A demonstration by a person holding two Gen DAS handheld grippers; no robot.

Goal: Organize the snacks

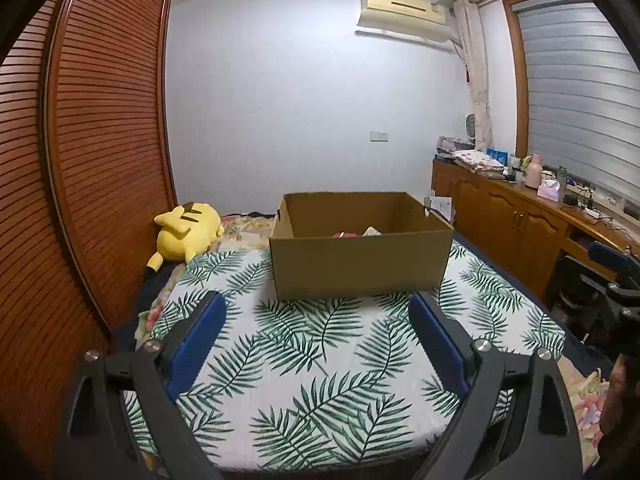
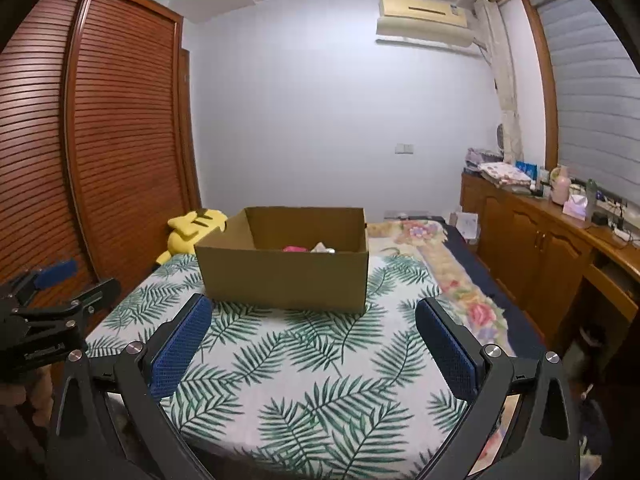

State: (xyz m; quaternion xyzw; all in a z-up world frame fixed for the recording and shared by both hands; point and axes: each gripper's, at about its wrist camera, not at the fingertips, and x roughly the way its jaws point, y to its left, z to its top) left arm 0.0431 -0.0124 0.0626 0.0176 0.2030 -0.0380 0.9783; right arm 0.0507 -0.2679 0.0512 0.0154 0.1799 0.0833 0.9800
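Open cardboard box (image 1: 360,264) sits on the leaf-print bed (image 1: 320,360), snack packets (image 2: 308,248) barely visible inside, likely light and crinkly; pinch an edge. Left gripper (image 1: 318,336) and right gripper (image 2: 312,340) spread wide, empty.

Both wrist cameras look forward from the near end of the leaf-patterned bedspread (image 1: 320,360). They share the open brown cardboard box (image 1: 360,264), seen from left and right.

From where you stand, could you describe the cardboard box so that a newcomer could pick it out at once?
Start at the bed with the palm-leaf cover that fills the middle of the room. The cardboard box stands on that cover, toward the far end. It is plain brown and open-topped, unlike the yellow plush toy lying by the slatted wardrobe.
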